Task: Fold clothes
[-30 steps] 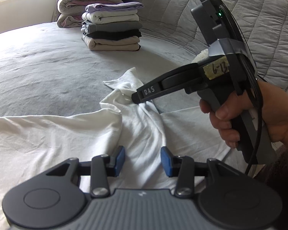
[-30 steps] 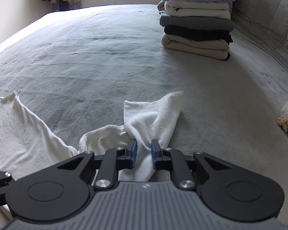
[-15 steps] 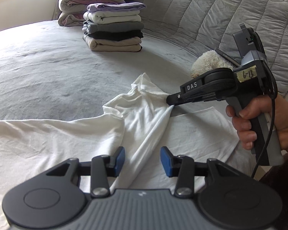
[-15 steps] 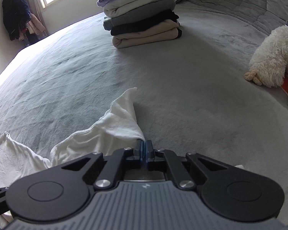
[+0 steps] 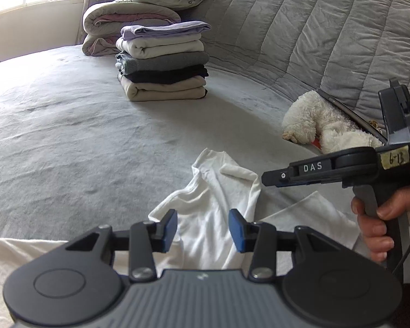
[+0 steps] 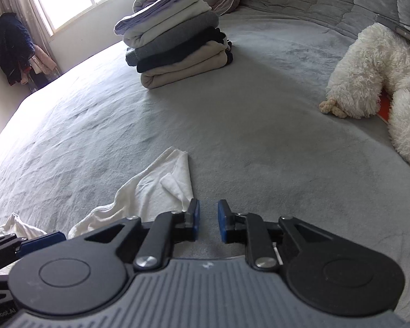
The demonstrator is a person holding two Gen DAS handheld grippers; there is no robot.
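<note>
A white garment [image 5: 213, 213] lies crumpled on the grey bed [image 5: 68, 147], one sleeve pointing away from me. My left gripper [image 5: 202, 231] hovers open just above its middle, nothing between the blue pads. In the left wrist view the right gripper [image 5: 270, 179] sits at the right, held by a hand [image 5: 380, 227], its tip just off the sleeve's right edge. In the right wrist view the right gripper [image 6: 208, 224] is open over bare bedcover, with the white garment [image 6: 161, 188] lying just left of its left pad.
A stack of folded clothes [image 5: 164, 63] stands at the back of the bed, with rolled bedding and pillows [image 5: 134, 19] behind it. A white plush toy [image 5: 319, 120] lies at the right by the quilted headboard [image 5: 300, 27]. Dark clothes [image 6: 13, 46] hang beside the window.
The right gripper, shut on the sleeve half a second ago, has opened and let the cloth drop, drawing off to the right. The sleeve now lies flatter. My left gripper stays open.
</note>
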